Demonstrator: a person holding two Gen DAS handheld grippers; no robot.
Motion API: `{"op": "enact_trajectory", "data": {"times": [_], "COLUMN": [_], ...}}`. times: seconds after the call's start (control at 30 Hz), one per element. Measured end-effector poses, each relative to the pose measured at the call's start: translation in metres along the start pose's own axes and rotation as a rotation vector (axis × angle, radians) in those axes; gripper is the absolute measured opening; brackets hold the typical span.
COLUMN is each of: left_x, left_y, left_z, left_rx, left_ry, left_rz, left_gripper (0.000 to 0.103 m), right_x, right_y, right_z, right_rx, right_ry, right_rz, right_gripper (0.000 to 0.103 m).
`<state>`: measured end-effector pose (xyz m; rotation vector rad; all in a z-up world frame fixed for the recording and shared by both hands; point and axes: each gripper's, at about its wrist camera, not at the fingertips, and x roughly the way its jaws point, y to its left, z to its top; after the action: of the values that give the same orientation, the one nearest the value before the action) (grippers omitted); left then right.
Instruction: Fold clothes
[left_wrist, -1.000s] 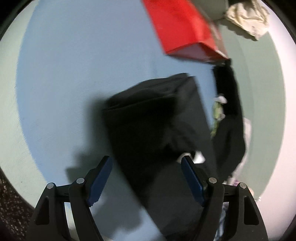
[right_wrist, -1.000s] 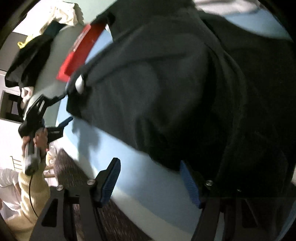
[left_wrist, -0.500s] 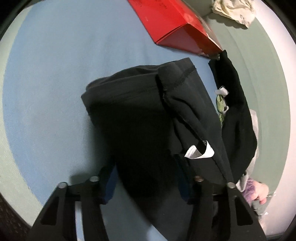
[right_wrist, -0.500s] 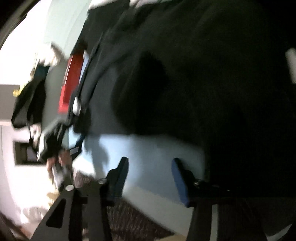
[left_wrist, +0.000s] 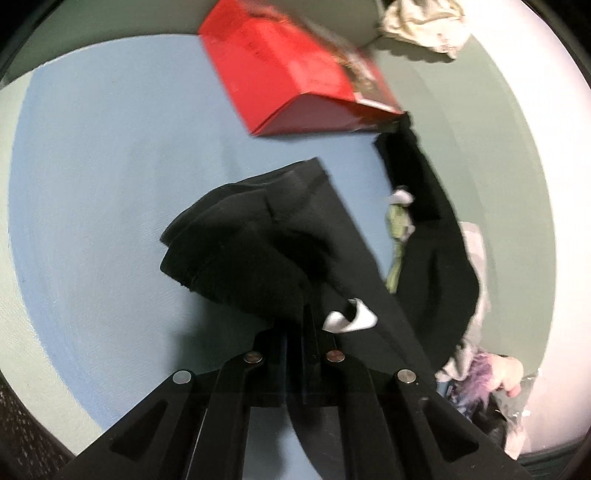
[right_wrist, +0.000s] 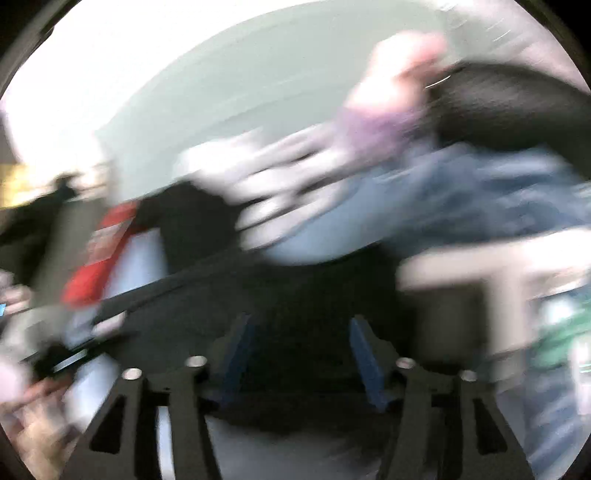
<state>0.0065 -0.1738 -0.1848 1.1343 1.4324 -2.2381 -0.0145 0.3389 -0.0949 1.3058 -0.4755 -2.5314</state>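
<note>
A black garment (left_wrist: 258, 240) lies bunched on the blue mat (left_wrist: 92, 184), a white label (left_wrist: 349, 319) showing at its near edge. My left gripper (left_wrist: 295, 321) is shut on that near edge and lifts it slightly. The right wrist view is heavily blurred. There the same black garment (right_wrist: 314, 295) spreads beyond my right gripper (right_wrist: 301, 354). Its jaws are opening, the blue pads (right_wrist: 238, 350) stand well apart, and dark cloth shows in the gap without being pressed.
A red box (left_wrist: 295, 81) lies at the mat's far side. A second black garment (left_wrist: 436, 251) and a pile of mixed clothes (left_wrist: 476, 369) line the right. A cream cloth (left_wrist: 421, 26) sits at the back. Blue jeans (right_wrist: 461, 199) top a blurred heap.
The left jaws went from wide open to shut on the black garment's edge and raised it. The right gripper swung up away from the cloth, narrowed, then widened again.
</note>
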Motion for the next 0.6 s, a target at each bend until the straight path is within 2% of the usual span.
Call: {"op": "enact_trajectory", "data": {"times": [0.07, 0.1, 0.13, 0.2, 0.27, 0.3, 0.37, 0.43, 0.53, 0.6], "left_x": [-0.005, -0.008, -0.012, -0.022, -0.036, -0.041, -0.049, -0.055, -0.059, -0.06], "left_y": [-0.009, -0.012, -0.015, -0.02, -0.032, -0.038, -0.053, -0.071, -0.088, -0.091], "left_z": [-0.001, -0.001, -0.001, -0.001, 0.001, 0.001, 0.001, 0.0, -0.003, -0.003], "left_rx": [0.002, 0.001, -0.001, -0.002, 0.027, 0.044, 0.073, 0.105, 0.153, 0.146], "left_ry": [-0.006, -0.01, -0.012, -0.021, -0.042, -0.052, -0.061, -0.065, -0.065, -0.058], "left_rz": [-0.032, -0.05, -0.072, -0.111, -0.148, -0.163, -0.202, -0.245, -0.251, -0.265], "left_gripper": [0.005, 0.005, 0.005, 0.005, 0.005, 0.005, 0.005, 0.005, 0.005, 0.005], "right_x": [0.024, 0.04, 0.061, 0.095, 0.106, 0.107, 0.102, 0.1, 0.105, 0.106], "right_y": [0.012, 0.015, 0.016, 0.007, -0.008, -0.015, -0.026, -0.033, -0.036, -0.034], "right_z": [-0.025, -0.038, -0.053, -0.076, -0.082, -0.082, -0.079, -0.076, -0.071, -0.067], "right_rx": [0.062, 0.115, 0.168, 0.274, 0.387, 0.435, 0.49, 0.521, 0.572, 0.579], "right_ry": [0.175, 0.255, 0.34, 0.455, 0.456, 0.437, 0.385, 0.34, 0.316, 0.298], "right_rz": [0.252, 0.317, 0.342, 0.303, 0.311, 0.331, 0.351, 0.342, 0.358, 0.366], "right_gripper": [0.076, 0.076, 0.075, 0.063, 0.067, 0.075, 0.084, 0.087, 0.088, 0.089]}}
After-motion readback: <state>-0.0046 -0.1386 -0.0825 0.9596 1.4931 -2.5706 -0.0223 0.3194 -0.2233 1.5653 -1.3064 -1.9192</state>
